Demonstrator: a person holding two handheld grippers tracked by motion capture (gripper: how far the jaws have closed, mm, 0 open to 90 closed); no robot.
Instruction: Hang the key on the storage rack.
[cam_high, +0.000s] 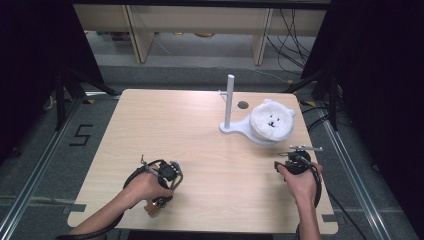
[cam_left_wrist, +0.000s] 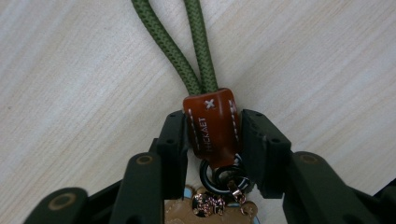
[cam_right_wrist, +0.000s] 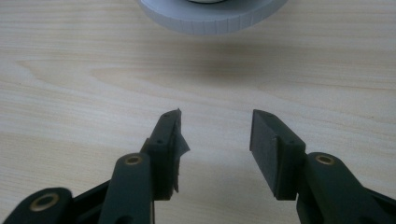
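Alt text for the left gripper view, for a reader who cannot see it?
The left tool is shut on a brown leather tab of a keychain, its green cord loop running up over the light wooden table. Metal rings hang below the tab.

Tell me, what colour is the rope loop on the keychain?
Olive green; the rope loop shows best in the left gripper view.

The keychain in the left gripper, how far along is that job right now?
Done: the left gripper has shut on the keychain's brown leather tab, its green cord loop lying on the table. In hand: that grip. Left, probably: carrying it to the white stand beside the plush hat. The right gripper is open and holds nothing.
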